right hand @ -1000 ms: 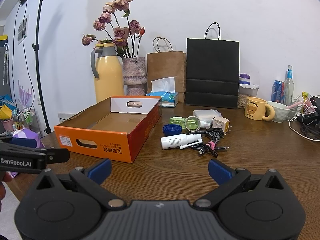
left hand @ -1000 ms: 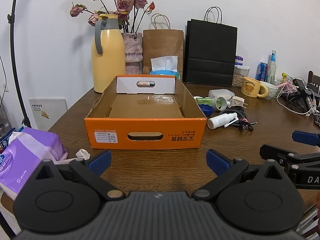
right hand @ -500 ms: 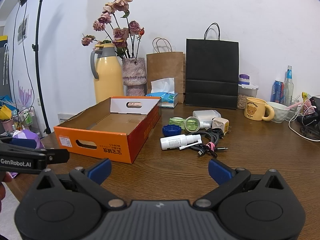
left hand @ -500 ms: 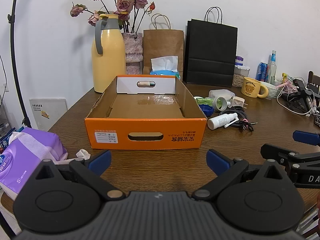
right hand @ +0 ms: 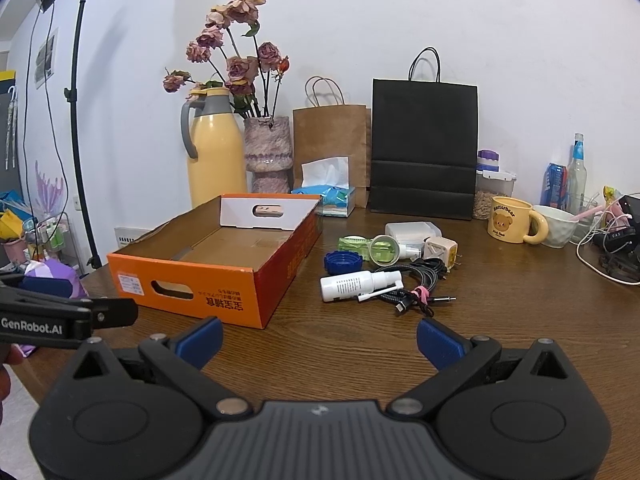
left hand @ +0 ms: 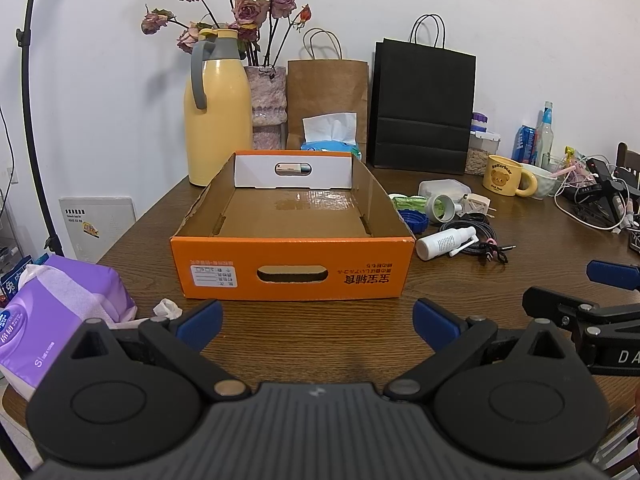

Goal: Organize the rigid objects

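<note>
Both the left gripper (left hand: 316,318) and right gripper (right hand: 320,340) are held spread and empty. The white spray bottle (right hand: 356,285) is found lying crosswise ahead of the right gripper, beside the empty orange box (right hand: 224,280), nearer that hand.

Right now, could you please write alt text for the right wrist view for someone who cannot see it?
The open right gripper hovers over a wooden table, facing a white spray bottle, coiled cables and a blue cap. An empty orange cardboard box sits to their left.

Spread tongs (right hand: 319,338) facing orange box (right hand: 216,276)
</note>
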A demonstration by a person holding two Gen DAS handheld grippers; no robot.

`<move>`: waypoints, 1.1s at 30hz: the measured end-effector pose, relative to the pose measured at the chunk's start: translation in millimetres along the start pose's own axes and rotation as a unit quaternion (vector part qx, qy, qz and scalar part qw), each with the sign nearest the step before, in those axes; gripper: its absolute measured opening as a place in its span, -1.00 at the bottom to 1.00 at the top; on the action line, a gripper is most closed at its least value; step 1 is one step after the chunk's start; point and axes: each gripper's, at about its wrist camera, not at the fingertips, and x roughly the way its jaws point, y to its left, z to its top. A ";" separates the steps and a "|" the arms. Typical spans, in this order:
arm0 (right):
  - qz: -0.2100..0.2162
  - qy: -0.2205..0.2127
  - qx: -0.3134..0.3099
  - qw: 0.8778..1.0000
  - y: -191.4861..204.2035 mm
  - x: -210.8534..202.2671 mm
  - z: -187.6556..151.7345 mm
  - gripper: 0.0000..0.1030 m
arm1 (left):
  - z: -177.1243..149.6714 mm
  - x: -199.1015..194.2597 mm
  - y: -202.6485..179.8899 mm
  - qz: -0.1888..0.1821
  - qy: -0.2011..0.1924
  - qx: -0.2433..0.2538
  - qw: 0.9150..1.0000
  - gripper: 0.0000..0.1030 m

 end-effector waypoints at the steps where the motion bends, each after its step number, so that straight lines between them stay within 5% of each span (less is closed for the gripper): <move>1: 0.000 0.000 0.000 1.000 0.0 0.1 -0.1 1.00 | 0.0 -0.1 0.5 0.000 0.000 0.000 1.000 1.00; 20: -0.001 -0.001 0.001 1.000 -2.9 -0.2 6.6 1.00 | 5.6 -0.9 2.4 -0.001 -0.001 -0.004 1.000 1.00; 33: -0.011 -0.013 0.021 1.000 -17.4 16.6 27.9 1.00 | 48.5 18.8 23.8 0.004 0.001 -0.013 1.000 1.00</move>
